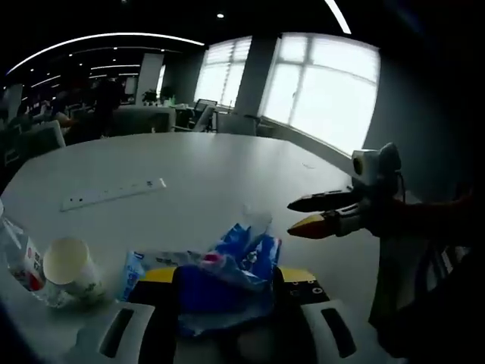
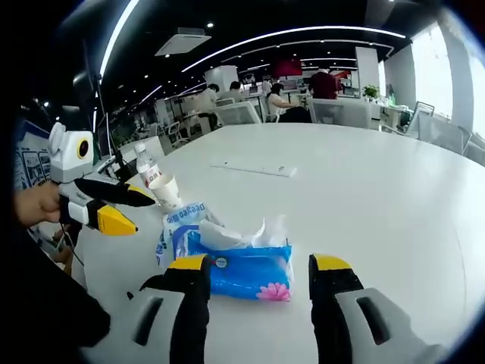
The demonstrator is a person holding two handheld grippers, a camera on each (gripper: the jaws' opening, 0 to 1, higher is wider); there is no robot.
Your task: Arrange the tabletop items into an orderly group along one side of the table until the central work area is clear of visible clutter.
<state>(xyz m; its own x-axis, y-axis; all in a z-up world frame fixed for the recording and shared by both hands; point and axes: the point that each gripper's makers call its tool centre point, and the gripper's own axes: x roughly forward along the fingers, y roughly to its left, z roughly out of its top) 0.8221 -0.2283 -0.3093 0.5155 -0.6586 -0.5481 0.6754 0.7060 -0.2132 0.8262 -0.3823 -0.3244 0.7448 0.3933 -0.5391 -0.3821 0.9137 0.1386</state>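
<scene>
tissue pack (image 2: 246,269) between open right gripper (image 2: 261,277) jaws

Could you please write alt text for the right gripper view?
The right tongs stand open around a blue tissue pack on a white table. The left tongs, a paper cup and a bottle lie leftward.

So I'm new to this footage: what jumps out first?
The blue tissue pack on the white table, lying between the right gripper's open jaws. Left of it the left gripper hangs open above the table, with a paper cup and bottle behind it.
</scene>
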